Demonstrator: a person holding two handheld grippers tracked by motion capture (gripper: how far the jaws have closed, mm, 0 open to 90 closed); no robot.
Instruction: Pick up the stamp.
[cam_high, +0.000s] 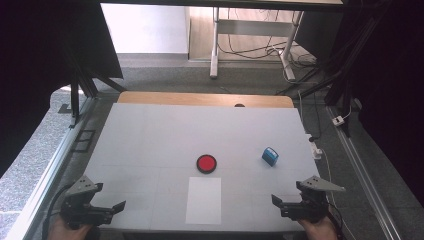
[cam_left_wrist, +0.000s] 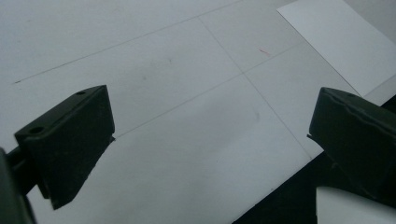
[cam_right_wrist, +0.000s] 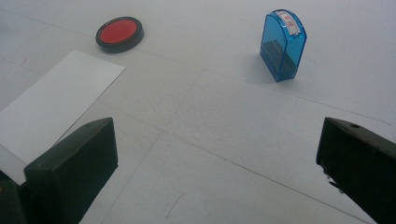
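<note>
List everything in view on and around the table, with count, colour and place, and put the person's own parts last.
ink pad: one, red in a black rim, round, near the table's middle, just beyond the paper.
stamp: one, clear blue case, upright, to the right of the ink pad and apart from it.
sheet of paper: one, white, flat at the table's near edge, between the two grippers.
table: one, pale grey top with a wooden strip along the far edge.
desk frame: one, light grey legs, on the floor beyond the table, with cables under it.
left gripper: one, black, near left corner, jaws open, nothing between them.
right gripper: one, black, near right corner, jaws open, nothing between them.
</note>
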